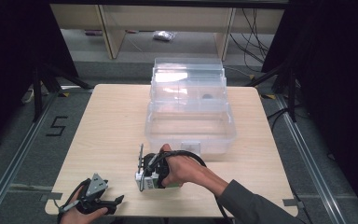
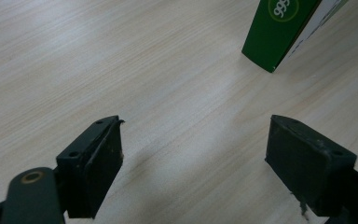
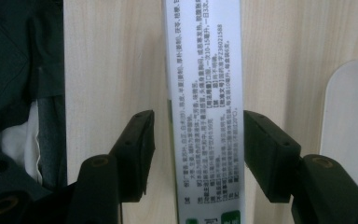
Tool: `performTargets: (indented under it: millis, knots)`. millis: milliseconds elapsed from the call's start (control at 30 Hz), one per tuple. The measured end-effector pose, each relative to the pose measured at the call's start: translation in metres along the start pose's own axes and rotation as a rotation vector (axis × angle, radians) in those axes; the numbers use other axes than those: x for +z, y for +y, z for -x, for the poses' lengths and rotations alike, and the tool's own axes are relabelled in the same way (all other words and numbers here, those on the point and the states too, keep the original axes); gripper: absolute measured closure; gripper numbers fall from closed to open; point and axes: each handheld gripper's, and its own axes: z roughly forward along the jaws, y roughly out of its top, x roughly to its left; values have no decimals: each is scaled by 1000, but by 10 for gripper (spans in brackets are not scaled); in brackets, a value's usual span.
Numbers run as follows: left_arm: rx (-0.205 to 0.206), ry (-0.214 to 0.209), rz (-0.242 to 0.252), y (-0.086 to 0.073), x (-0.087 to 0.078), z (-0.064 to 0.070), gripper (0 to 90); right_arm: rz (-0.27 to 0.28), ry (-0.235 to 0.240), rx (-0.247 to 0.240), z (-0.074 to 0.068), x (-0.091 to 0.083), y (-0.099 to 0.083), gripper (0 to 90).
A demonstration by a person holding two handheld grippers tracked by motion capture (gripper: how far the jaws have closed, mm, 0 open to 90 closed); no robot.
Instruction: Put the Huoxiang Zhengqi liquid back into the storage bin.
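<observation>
A long white carton (image 3: 204,93) with small black print and a green end lies flat on the wooden table (image 3: 279,56). My right gripper (image 3: 198,140) points down over it with one jaw on each long side. The right jaw touches the carton, and a narrow gap shows at the left jaw. In the high view this gripper (image 1: 147,179) is in a hand at front centre, over the green and white carton (image 1: 153,183). My left gripper (image 2: 193,149) hovers wide open over bare wood, with the carton's green corner (image 2: 272,37) ahead of it. In the high view the left gripper (image 1: 118,202) is at the front left.
A clear plastic storage box (image 1: 191,140) stands at mid-table behind the right hand, its lid (image 1: 189,77) open and leaning back. A pale rounded shape (image 3: 349,126) shows to the right of the carton. Dark clothing (image 3: 18,70) hangs past the table edge. Bare wood lies on the left.
</observation>
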Motion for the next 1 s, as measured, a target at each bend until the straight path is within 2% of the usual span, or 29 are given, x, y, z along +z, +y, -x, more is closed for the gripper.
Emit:
performTargets:
  millis: [67,100,133,167,200,233,267,300,367,400,433,467,500,533,567,600,633,700,800,833,867,900,933,1000]
  knots:
    - [-9,-10,17,0,0,1,180,6,-2,-33,3,3,1,479]
    - [-6,-7,15,0,0,1,180,-14,6,-18,2,4,2,483]
    - [-7,-16,15,0,0,1,180,-27,9,-31,2,4,3,483]
    - [-4,-5,14,0,1,1,180,-37,14,-9,1,5,4,487]
    - [-2,0,13,0,1,0,180,-29,14,-33,3,8,4,493]
    - [-5,-6,15,0,1,1,180,-47,15,-15,2,7,5,497]
    - [-6,-7,15,0,1,1,180,-45,16,-36,3,8,5,503]
    - [3,-5,7,0,0,0,180,-10,30,-48,4,12,4,506]
    - [-1,-3,12,0,1,0,180,-25,29,-53,5,13,5,513]
    - [-3,-18,13,0,0,1,180,-34,29,-50,5,13,6,518]
    - [-4,-17,13,0,0,1,180,-46,12,-90,7,13,7,527]
    - [-5,-17,13,0,0,1,180,-70,24,-47,4,12,7,534]
    - [-5,-17,13,0,0,1,180,-70,24,-47,4,12,7,534]
    - [-3,-3,13,0,1,0,180,-87,38,-23,3,13,9,547]
    - [-3,-3,13,0,1,0,180,-82,29,-45,5,14,8,549]
    - [-5,-8,13,0,0,0,180,-82,29,-45,5,14,8,549]
    - [-2,-18,11,0,0,1,180,-88,46,-22,4,15,10,550]
    - [-8,-15,14,0,0,1,180,-72,54,-37,5,18,10,568]
    - [-3,-18,13,0,0,1,180,-85,58,-34,4,19,12,573]
    - [3,-2,-1,0,0,0,180,-98,58,-54,6,21,13,576]
    - [-2,-8,12,0,0,0,180,-104,61,-48,5,22,14,577]
    - [-10,-13,19,0,0,1,180,-97,64,-70,7,24,14,587]
    - [-6,-14,15,0,-1,0,180,-110,59,-56,6,25,14,600]
    - [-4,-14,14,-1,-1,0,180,-118,58,-58,6,25,14,622]
